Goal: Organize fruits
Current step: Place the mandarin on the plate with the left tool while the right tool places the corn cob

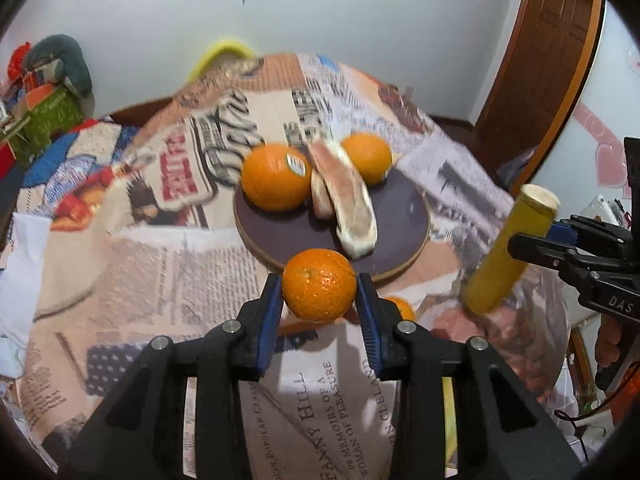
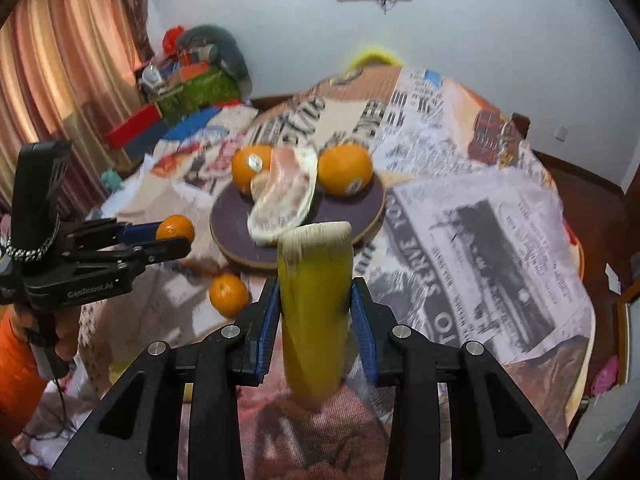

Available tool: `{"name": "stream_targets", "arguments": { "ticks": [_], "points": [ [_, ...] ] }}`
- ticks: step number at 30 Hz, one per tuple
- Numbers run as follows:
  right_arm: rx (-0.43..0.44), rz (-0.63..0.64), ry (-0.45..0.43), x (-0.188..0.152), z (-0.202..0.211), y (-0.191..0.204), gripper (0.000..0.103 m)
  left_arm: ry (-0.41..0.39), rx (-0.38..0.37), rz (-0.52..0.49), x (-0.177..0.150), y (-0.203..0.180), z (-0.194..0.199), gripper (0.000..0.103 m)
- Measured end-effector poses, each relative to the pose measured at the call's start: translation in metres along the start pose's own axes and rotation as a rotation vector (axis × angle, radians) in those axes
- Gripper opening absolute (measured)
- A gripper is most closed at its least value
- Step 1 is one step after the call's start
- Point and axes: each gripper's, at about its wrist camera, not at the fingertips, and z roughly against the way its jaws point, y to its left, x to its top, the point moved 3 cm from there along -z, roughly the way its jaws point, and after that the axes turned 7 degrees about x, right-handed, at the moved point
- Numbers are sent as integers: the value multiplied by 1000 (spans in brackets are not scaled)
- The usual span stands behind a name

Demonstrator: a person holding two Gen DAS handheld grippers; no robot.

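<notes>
My left gripper (image 1: 319, 285) is shut on a small mandarin (image 1: 319, 287) and holds it above the table, just in front of the dark round plate (image 1: 280, 236). On the plate lie two big oranges (image 1: 276, 178) (image 1: 367, 157) and pale pomelo wedges (image 1: 344, 196). My right gripper (image 2: 314, 300) is shut on a yellow peel piece with a pale cut end (image 2: 314, 304), held upright near the plate (image 2: 232, 224). A second small mandarin (image 2: 229, 294) lies on the table left of it. The left gripper with its mandarin shows in the right wrist view (image 2: 175, 229).
The round table wears a newspaper-print cloth (image 1: 160, 272). Boxes and a grey cushion (image 2: 192, 80) are piled behind on the left. A wooden door (image 1: 540, 60) stands at the right, curtains (image 2: 68, 60) at the left.
</notes>
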Motion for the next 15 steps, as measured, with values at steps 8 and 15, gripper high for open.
{"name": "stream_targets", "arguments": {
  "ticks": [8,15],
  "points": [
    [-9,-24,-100,26,20,-4,32,-87,11,7,21,3,24,37],
    [-22,2,-120,38,20,-3,32,-98,10,15,30,5,16,37]
  ]
}}
